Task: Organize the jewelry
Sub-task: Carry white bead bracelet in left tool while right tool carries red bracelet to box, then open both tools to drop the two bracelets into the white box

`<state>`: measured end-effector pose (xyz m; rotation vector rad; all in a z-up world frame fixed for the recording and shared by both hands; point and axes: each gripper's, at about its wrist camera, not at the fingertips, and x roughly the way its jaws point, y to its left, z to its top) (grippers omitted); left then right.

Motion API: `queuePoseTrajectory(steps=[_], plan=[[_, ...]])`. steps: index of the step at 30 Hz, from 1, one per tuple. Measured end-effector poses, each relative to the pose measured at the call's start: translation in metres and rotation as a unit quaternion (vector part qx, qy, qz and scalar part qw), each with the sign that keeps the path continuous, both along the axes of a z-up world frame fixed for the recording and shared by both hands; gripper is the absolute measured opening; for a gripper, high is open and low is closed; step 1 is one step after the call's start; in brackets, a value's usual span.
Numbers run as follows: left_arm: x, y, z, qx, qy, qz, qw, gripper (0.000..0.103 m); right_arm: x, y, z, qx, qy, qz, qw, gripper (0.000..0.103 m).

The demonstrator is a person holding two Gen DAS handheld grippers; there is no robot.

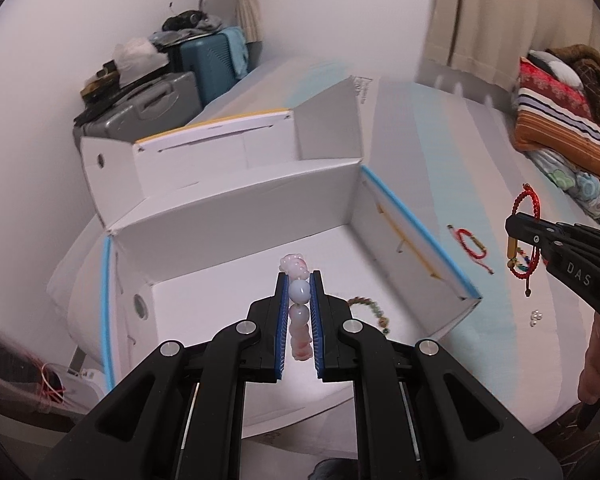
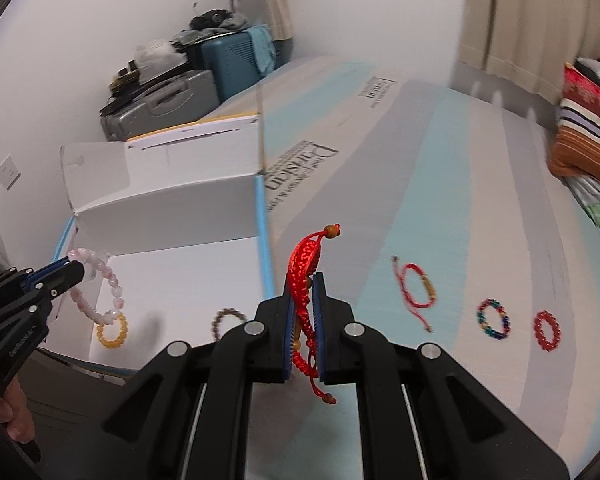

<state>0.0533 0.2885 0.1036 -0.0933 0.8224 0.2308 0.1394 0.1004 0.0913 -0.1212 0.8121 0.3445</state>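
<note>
Currently both grippers are loaded. The left gripper (image 1: 298,300) has its fingers clamped on a pink bead bracelet (image 1: 298,312), held over the open white box (image 1: 236,216); from the right wrist view most of that bracelet (image 2: 100,292) hangs free below the tips. The right gripper (image 2: 304,308) is clamped on a red cord bracelet (image 2: 305,268), held over the mattress (image 2: 440,200) just beside the box's blue-edged wall (image 2: 265,248).

Risks noted:
- The bead bracelet is pinched by only a few round beads. They could roll out from between the pads, and the swinging loop adds pull.
- It dangles right over an amber bracelet (image 2: 112,330) already lying in the box, with a brown bead bracelet (image 2: 227,322) near it; a careless drop would pile or tangle them.
- The cord bracelet's loose knotted ends (image 2: 330,398) trail below the fingers and may snag on the box wall when carried across.
- Three more pieces remain on the mattress: a thin red cord (image 2: 416,292), a multicolour ring (image 2: 492,318) and a red ring (image 2: 547,330). A low pass could sweep them.
</note>
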Motion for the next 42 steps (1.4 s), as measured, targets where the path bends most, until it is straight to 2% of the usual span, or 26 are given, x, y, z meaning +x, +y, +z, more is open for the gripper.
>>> queuePoseTrajectory(steps=[11, 19, 35, 42], plan=[[-0.010, 0.038, -0.019, 0.001, 0.020, 0.027, 0.9994, 0.010, 0.004, 0.052, -0.018, 0.005, 0.014, 0.028, 0.999, 0.007], [-0.011, 0.060, -0.037, -0.010, 0.035, 0.049, 0.9981, 0.010, 0.007, 0.074, -0.039, -0.002, 0.033, 0.041, 0.999, 0.007], [-0.010, 0.076, -0.072, -0.032, 0.065, 0.063, 0.9954, 0.009, 0.011, 0.092, -0.073, -0.029, 0.068, 0.048, 0.996, 0.007], [-0.011, 0.071, -0.072, -0.017, 0.063, 0.065, 0.9958, 0.011, 0.011, 0.090, -0.075, -0.031, 0.071, 0.044, 0.996, 0.010]])
